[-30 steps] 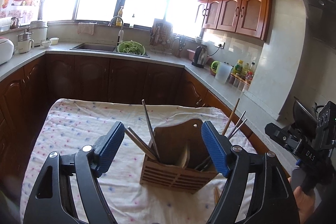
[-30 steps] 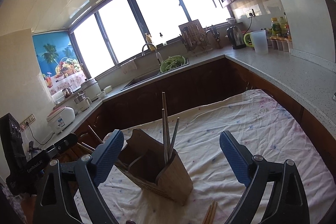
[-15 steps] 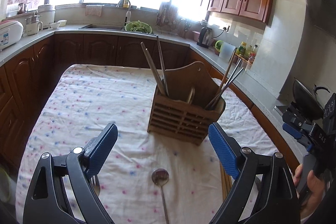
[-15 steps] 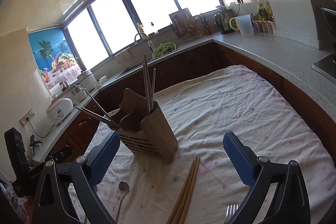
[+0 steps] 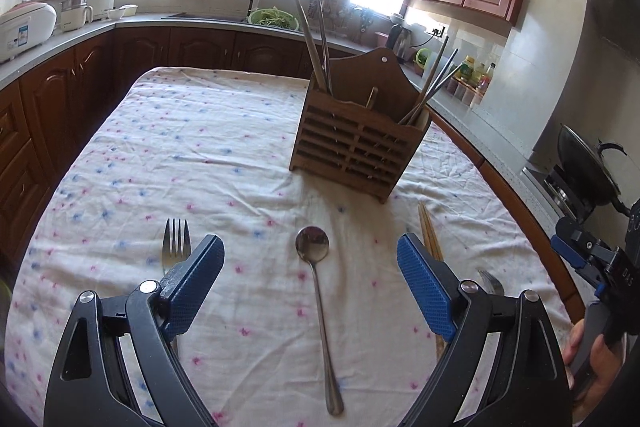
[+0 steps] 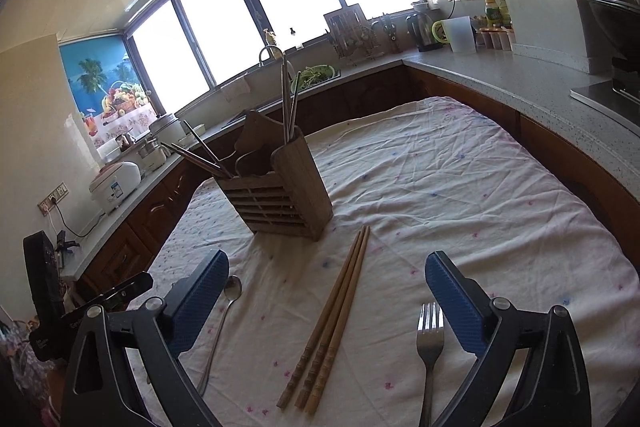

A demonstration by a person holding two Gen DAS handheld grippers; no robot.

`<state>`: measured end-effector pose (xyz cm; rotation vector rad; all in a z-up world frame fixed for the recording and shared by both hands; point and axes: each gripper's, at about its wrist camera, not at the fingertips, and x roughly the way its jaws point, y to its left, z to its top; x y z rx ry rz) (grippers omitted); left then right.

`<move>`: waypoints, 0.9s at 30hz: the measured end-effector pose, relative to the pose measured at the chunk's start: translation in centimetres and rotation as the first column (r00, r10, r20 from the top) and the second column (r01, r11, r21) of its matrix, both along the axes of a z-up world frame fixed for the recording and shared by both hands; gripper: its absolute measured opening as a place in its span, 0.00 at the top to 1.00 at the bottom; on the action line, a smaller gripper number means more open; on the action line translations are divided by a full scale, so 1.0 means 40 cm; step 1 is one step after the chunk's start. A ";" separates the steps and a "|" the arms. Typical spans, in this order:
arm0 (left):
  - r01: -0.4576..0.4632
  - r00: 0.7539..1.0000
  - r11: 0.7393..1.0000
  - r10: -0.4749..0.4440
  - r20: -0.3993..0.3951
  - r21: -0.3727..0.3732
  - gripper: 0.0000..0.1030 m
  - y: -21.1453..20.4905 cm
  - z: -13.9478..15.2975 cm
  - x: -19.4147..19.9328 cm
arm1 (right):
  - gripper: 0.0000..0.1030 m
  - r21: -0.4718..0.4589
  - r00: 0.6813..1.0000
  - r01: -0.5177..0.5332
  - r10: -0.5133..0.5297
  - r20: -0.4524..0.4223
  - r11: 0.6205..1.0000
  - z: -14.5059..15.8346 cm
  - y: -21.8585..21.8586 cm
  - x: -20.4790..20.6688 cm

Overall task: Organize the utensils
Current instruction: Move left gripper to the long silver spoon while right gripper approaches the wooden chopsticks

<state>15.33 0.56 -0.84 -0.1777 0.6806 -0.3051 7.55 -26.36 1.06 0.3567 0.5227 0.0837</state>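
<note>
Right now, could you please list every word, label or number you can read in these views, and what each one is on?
"DAS": on the black device at the right edge of the left wrist view.
Rice cooker label: too small to read.
Black device at lower left, right wrist view: lettering too blurred.
Bottle labels: unreadable.

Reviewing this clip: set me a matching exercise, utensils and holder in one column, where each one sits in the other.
Things:
1. spoon
2. wooden chopsticks
3. metal chopsticks
4. wooden holder

Places:
A. standing up in the holder
B. upright on the cloth, farther back on the table
C. flat on the cloth, between the left gripper's fingers in view
D. flat on the cloth, between the right gripper's fingers in view

Pairs: 1-C, 2-D, 3-A, 4-B
</note>
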 end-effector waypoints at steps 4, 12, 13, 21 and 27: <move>-0.005 0.999 1.000 0.005 -0.032 0.001 0.12 0.003 -0.034 -0.019 | 0.03 0.001 0.999 -0.001 0.001 -0.033 1.000 -0.035 0.002 -0.013; -0.012 0.997 1.000 0.013 -0.074 0.015 0.12 0.011 -0.073 -0.021 | 0.03 0.005 0.997 0.001 0.000 -0.074 1.000 -0.075 0.004 -0.012; -0.012 0.997 1.000 0.013 -0.079 0.016 0.12 0.011 -0.076 -0.021 | 0.03 0.003 0.997 0.001 -0.001 -0.078 1.000 -0.078 0.005 -0.009; -0.008 0.994 1.000 0.010 -0.113 0.022 0.12 0.006 -0.099 0.006 | 0.03 0.000 0.995 0.003 -0.003 -0.102 1.000 -0.097 0.008 0.011; 0.002 0.990 0.999 0.004 -0.140 0.040 0.12 -0.006 -0.113 0.038 | 0.03 -0.007 0.992 0.002 -0.003 -0.123 1.000 -0.104 0.007 0.047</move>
